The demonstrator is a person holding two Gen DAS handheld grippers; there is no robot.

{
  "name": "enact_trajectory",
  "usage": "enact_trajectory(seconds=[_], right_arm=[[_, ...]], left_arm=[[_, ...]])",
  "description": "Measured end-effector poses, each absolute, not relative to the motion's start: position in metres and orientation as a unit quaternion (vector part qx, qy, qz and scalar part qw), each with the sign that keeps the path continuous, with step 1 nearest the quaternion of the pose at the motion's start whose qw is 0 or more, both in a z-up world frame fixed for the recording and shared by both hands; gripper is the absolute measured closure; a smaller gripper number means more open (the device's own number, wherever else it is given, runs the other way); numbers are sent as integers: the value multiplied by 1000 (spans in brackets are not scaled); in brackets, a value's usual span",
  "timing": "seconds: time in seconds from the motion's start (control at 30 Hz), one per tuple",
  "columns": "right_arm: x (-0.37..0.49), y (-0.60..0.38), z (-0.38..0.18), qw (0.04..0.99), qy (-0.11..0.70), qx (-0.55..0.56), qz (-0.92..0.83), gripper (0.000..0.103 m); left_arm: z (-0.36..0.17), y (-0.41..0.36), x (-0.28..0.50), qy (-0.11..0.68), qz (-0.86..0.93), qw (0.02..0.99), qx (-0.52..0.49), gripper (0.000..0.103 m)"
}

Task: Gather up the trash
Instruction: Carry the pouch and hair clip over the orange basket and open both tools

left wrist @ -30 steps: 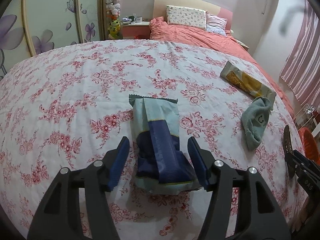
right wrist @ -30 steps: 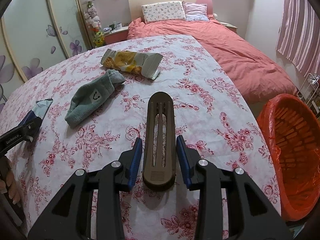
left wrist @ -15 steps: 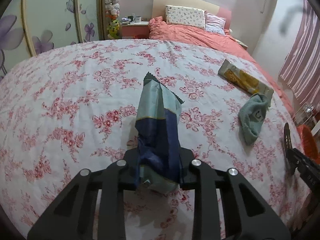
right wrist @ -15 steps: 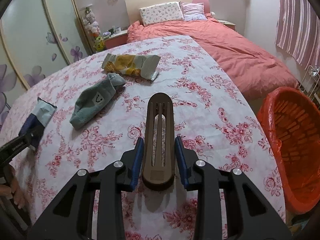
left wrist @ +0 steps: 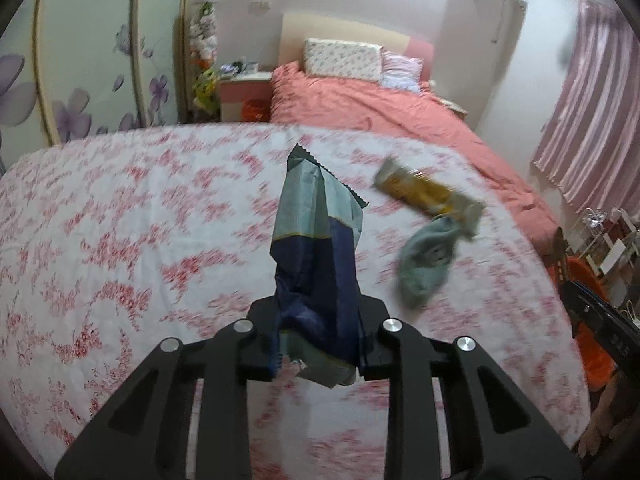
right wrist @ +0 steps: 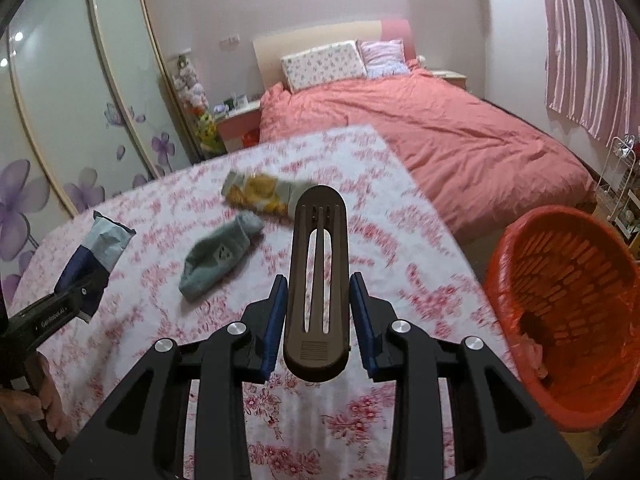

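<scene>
Holding a blue wrapper (left wrist: 316,276), the left claw (left wrist: 318,344) is clamped shut; the right claw (right wrist: 318,320) grips a brown comb (right wrist: 318,280). Nothing is binned yet: the red basket (right wrist: 560,408) waits, and a yellow wrapper (right wrist: 260,194) lies on the counter (right wrist: 400,264).

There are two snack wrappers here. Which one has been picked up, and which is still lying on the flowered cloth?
The blue and pale-green wrapper is pinched in the left gripper, up off the cloth. The yellow wrapper lies on the flowered cloth beside the grey-green sock.

A coral-covered bed (right wrist: 420,132) is filling the upper centre; flowered wardrobe doors (right wrist: 80,120) are standing left, striped curtains (right wrist: 588,48) hanging right.
</scene>
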State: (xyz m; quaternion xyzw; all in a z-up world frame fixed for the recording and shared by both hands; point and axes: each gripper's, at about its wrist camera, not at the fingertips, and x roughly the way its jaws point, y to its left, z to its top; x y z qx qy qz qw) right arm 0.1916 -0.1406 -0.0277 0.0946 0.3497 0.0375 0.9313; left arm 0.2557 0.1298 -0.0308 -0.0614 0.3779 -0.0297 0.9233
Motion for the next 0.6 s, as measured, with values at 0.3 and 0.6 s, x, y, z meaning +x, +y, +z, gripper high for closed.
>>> enact_trajectory(seconds=[0.3, 0.6], right_arm=[[169, -164, 1, 946, 303, 110, 27, 70], [149, -199, 15, 955, 269, 124, -3, 70]], left_arm=[[9, 73, 236, 338, -91, 935, -55, 76], [27, 8, 224, 319, -159, 933, -43, 76]])
